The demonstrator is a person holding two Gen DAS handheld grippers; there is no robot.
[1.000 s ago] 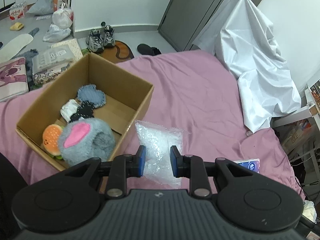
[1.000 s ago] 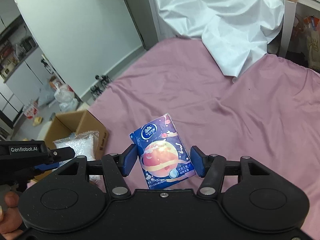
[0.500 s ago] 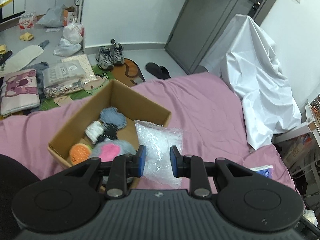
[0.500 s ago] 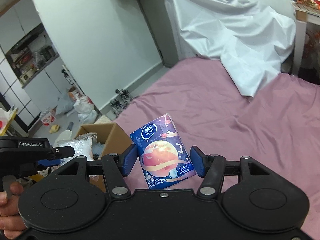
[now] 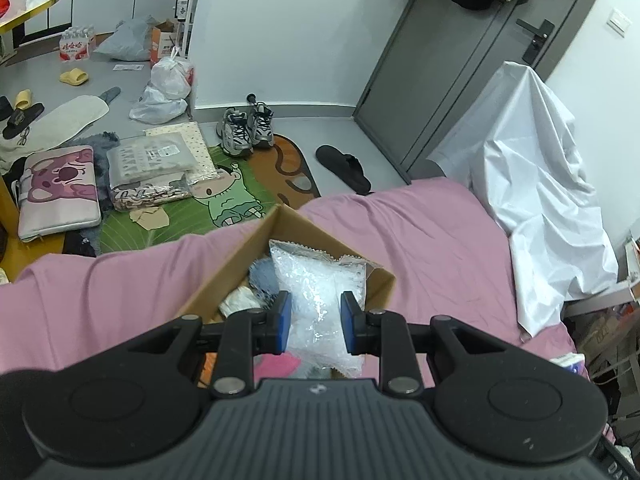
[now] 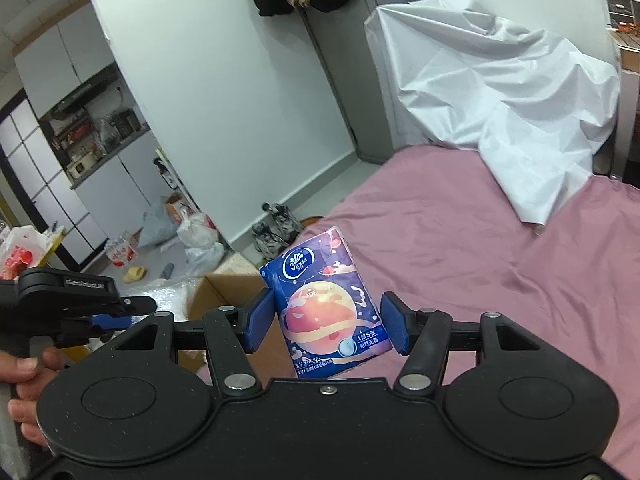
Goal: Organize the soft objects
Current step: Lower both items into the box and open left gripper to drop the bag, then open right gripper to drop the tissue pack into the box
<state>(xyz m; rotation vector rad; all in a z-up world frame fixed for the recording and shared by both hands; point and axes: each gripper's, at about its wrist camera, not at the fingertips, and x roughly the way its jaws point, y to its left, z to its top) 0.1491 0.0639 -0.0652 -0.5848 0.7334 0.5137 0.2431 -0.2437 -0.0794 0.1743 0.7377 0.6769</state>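
My left gripper (image 5: 315,322) is shut on a clear plastic bag of white filling (image 5: 320,296) and holds it in the air above the cardboard box (image 5: 240,256) on the pink bed. Soft toys lie in the box, a blue-grey one (image 5: 262,276) and a white one (image 5: 240,302). My right gripper (image 6: 326,326) is shut on a blue tissue pack with a planet print (image 6: 326,312), held above the bed. The box (image 6: 228,292) and the left gripper (image 6: 112,320) show at the left of the right wrist view.
A white sheet (image 5: 536,200) drapes over furniture at the bed's right side. The floor beyond the bed holds sneakers (image 5: 246,130), a black slipper (image 5: 344,168), a green mat (image 5: 180,208) and plastic bags (image 5: 164,88). A grey door (image 5: 452,60) stands behind.
Both grippers have risen with their loads. The left gripper has carried the bag leftward, from beside the box to over it. The right gripper still holds the tissue pack.
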